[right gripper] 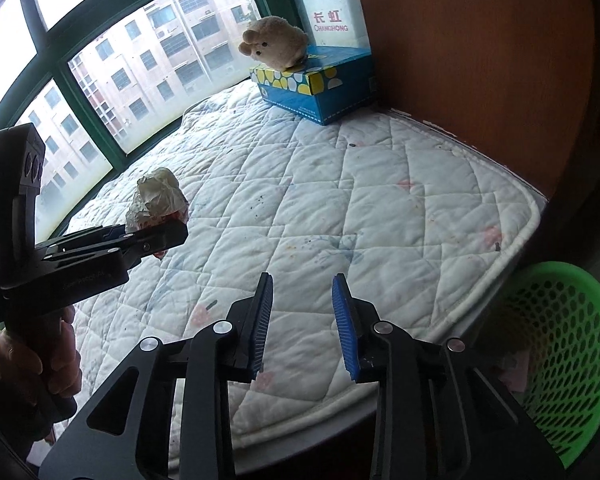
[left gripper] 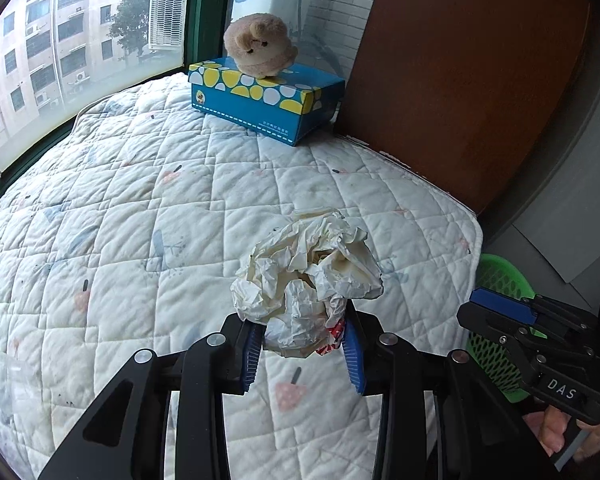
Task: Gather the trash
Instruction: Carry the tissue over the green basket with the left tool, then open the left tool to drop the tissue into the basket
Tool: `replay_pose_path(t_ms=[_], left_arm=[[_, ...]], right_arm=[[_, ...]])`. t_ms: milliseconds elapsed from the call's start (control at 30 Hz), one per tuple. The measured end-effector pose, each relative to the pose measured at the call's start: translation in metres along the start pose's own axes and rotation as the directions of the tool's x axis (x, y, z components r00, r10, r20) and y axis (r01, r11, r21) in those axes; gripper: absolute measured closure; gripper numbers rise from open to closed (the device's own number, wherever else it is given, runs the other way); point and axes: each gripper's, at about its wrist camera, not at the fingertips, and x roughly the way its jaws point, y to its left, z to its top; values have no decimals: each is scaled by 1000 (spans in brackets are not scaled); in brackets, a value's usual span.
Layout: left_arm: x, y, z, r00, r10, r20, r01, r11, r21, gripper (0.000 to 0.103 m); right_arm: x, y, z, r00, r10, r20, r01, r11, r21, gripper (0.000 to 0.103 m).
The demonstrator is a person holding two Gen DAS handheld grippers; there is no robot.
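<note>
My left gripper [left gripper: 302, 342] is shut on a crumpled white paper wad [left gripper: 308, 276] with a bit of red print, held above the quilted mattress [left gripper: 140, 200]. The wad also shows in the right wrist view [right gripper: 158, 196], clamped in the left gripper [right gripper: 156, 232]. My right gripper [right gripper: 302, 320] is open and empty over the mattress's near edge [right gripper: 300, 200]; it also appears at the right of the left wrist view [left gripper: 500, 312]. A green perforated basket [right gripper: 568, 344] stands on the floor beside the bed; it also shows in the left wrist view [left gripper: 496, 276].
A blue and yellow tissue box [left gripper: 268, 98] with a beige plush toy [left gripper: 258, 46] on top sits at the mattress's far corner by the window [left gripper: 40, 60]. A brown wooden panel [left gripper: 460, 80] borders the bed on the right.
</note>
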Motion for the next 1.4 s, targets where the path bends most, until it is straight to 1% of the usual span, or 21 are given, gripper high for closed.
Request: replay_pose_path(t_ms=[133,300,367,567,633,700,1000,1267,1367,1400], left_arm=[[-5,-26,-9,999,-40,-1,41,999,26,69],[-7,-66,-24,995,-94,-17,95,992,80,69],[-6,-84,-29,993,-114,-26,116,988,105,69],[-1,-133,-40,984,-171,-54,177,971,163,69],[3,-149,-41,980,-186,-71,196,964,181,69],[6,-164,-43,976,-198,-88,212,958,195,69],[23,-214,-50,963,-228,-141,258,932,254,69],[35,-246,-50,955,-242,-171,284,913,292,69],[41,-256,-50,952,-245,-186,292,908,300,68],[44,-259,-50,951,-244,-190,293,907,302,66]], right_arm=[[-20,-14,-13,999,-33,13,33,999,19,72],[-45,-39,-34,996,-91,22,90,994,60,72],[-53,-50,-41,993,-114,24,112,991,74,78],[-80,-85,-67,983,-180,22,175,976,131,80],[-88,-96,-75,980,-201,18,196,969,148,84],[-96,-107,-81,974,-224,14,219,962,165,84],[-123,-146,-102,957,-291,8,281,930,236,84],[-132,-167,-110,951,-309,-3,298,915,271,84],[-133,-173,-111,949,-315,-6,303,908,289,84],[-134,-176,-112,949,-315,-6,303,906,294,84]])
